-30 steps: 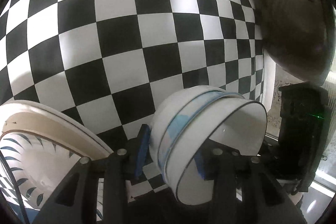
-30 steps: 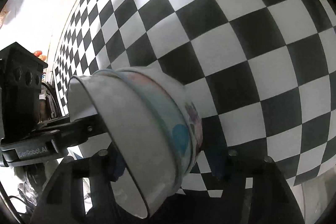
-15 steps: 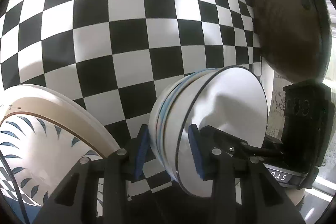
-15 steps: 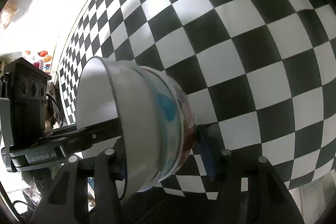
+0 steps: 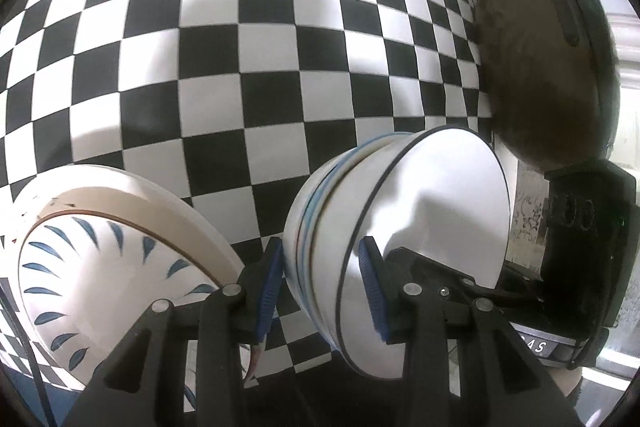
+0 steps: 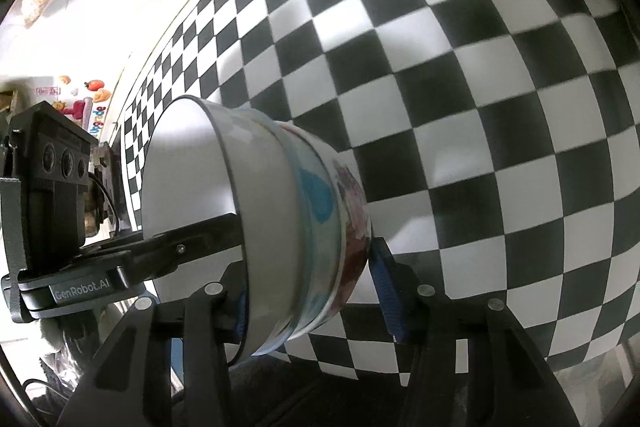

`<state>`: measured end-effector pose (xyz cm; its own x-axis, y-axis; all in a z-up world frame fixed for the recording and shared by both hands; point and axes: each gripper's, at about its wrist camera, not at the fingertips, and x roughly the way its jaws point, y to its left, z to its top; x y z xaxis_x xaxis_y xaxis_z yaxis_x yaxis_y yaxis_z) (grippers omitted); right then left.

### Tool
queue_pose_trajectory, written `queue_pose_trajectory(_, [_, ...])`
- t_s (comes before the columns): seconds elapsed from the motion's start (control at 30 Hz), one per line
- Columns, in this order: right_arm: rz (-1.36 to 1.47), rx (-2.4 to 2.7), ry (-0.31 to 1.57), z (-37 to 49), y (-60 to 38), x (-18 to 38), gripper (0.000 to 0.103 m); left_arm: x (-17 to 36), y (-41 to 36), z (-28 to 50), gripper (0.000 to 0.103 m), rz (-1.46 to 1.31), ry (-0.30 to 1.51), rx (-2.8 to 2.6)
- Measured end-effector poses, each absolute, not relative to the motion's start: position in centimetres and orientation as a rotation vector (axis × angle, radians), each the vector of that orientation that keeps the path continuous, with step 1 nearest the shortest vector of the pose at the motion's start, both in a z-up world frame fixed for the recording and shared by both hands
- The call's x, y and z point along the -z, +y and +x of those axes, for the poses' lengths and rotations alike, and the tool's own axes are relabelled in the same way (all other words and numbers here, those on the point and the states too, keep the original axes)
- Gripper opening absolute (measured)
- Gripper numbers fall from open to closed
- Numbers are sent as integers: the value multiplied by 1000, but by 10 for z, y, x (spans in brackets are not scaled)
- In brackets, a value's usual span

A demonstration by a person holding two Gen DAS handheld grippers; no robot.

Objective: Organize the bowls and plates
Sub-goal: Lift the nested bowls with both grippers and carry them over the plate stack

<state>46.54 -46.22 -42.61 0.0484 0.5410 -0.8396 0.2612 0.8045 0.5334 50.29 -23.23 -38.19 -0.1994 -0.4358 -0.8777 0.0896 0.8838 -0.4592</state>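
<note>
left hand-held gripper (image 5: 320, 283) clamps rim | nested white bowls (image 5: 400, 227), tilted sideways

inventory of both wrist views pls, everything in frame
nested bowls: three as far as shows; white, blue-patterned, red-floral; tipped on edge between both grippers.
plate: one; white, blue leaf strokes, tan rim; lower left of left view.
checkered cloth: one; black and white; under everything.
dark round pan: one; brown-black; upper right of left view, exact kind unclear.
wall stickers: several; red and orange; far left of right view.
left gripper: black, blue pads; shut on the bowls' wall.
right gripper: black, blue pads; jaws have just been closing around the bowls, pad contact unclear.
</note>
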Motion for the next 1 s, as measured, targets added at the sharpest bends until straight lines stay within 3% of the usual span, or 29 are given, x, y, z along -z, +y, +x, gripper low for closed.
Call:
queue_pose_trajectory(0.53, [560, -385, 1498, 488, -388, 385, 51, 337, -160, 492, 34, -337, 1605, 386])
queue_pose_trajectory(1.0, [464, -504, 1549, 481, -294, 400, 49, 349, -79, 463, 34, -417, 1594, 245])
